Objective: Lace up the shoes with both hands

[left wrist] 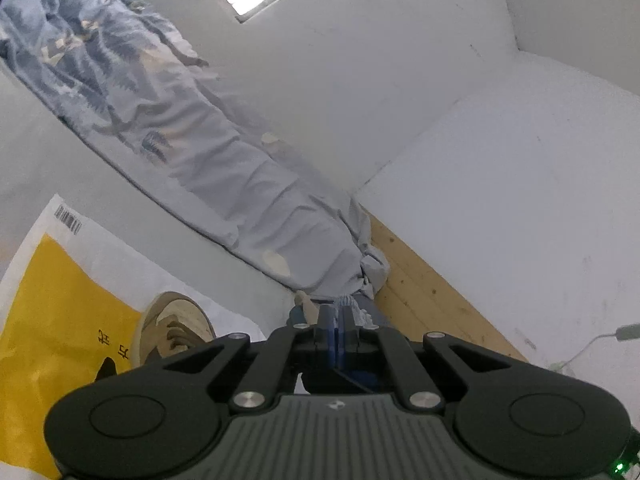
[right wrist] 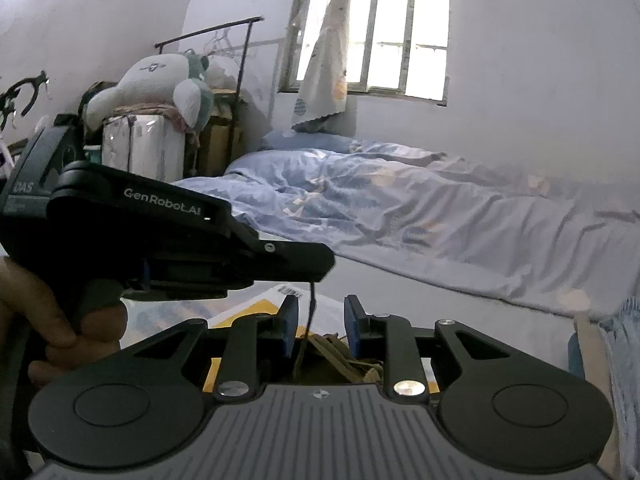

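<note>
Two views show the scene. In the left wrist view, the left hand-held gripper [left wrist: 335, 326] sits at the lower centre with its blue pads pressed together, clenched; whether anything is pinched between them cannot be told here. A tan shoe [left wrist: 176, 330] lies at the lower left on a yellow and white bag [left wrist: 60, 300], just beside the gripper's frame. A blue patterned quilt [left wrist: 180, 140] runs from the upper left toward the centre.

In the right wrist view, the right hand-held gripper [right wrist: 318, 326] at the lower centre stands released, its pads apart. A thin dark shoelace [right wrist: 311, 312] hangs from the tip of the left gripper, at centre left, down between those pads without touching them. The shoe's tan laces show just below.
</note>
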`<state>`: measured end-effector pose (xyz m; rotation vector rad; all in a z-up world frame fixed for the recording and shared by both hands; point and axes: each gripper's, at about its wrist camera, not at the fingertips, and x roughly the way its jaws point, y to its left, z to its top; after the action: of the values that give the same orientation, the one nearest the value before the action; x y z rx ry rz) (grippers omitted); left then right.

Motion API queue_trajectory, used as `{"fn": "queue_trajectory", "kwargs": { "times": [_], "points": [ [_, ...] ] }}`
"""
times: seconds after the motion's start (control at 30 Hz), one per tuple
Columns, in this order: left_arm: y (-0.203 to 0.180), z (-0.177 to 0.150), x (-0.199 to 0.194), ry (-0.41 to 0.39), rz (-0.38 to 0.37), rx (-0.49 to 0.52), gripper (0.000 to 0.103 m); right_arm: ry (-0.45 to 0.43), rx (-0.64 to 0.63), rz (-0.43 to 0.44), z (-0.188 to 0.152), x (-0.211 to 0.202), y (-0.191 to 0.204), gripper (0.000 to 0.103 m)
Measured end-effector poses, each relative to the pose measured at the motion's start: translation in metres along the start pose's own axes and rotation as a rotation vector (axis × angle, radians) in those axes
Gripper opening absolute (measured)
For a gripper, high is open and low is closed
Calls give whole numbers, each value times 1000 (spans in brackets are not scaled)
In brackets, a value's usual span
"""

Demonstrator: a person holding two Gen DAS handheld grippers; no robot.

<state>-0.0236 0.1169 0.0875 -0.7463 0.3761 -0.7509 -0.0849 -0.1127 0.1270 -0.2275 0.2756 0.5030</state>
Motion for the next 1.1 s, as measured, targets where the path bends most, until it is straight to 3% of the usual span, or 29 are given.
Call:
{"fn": "queue_trajectory", "kwargs": {
  "times": [0.07,0.2,0.57,0.63,0.7,0.77,0.87,1.0,1.1],
  "points": [
    [-3,-1,-2,0,5,17,0,2,-6,-2,0,0,1,13],
    [-4,-2,-3,2,5,24,0,0,-16,-1,1,-1,2,7],
    [-2,1,-4,3,-4,22,0,2,-37,1,1,0,7,1],
    [-2,2,-6,-5,-4,18,5,-8,-32,-2,2,-1,6,1],
    [-2,3,-9,-15,2,17,17,-17,-26,-10,5,-2,3,1],
    [-2,5,-12,-24,33,28,26,-35,-10,-37,8,-3,-4,1],
    [-3,8,-16,-18,111,67,27,-70,29,-117,19,-7,-27,1],
    [-13,6,-12,39,290,234,31,-120,93,-254,36,-17,-65,1],
    [-15,0,-5,100,355,298,35,-141,91,-323,47,-26,-77,1]
  ]
}}
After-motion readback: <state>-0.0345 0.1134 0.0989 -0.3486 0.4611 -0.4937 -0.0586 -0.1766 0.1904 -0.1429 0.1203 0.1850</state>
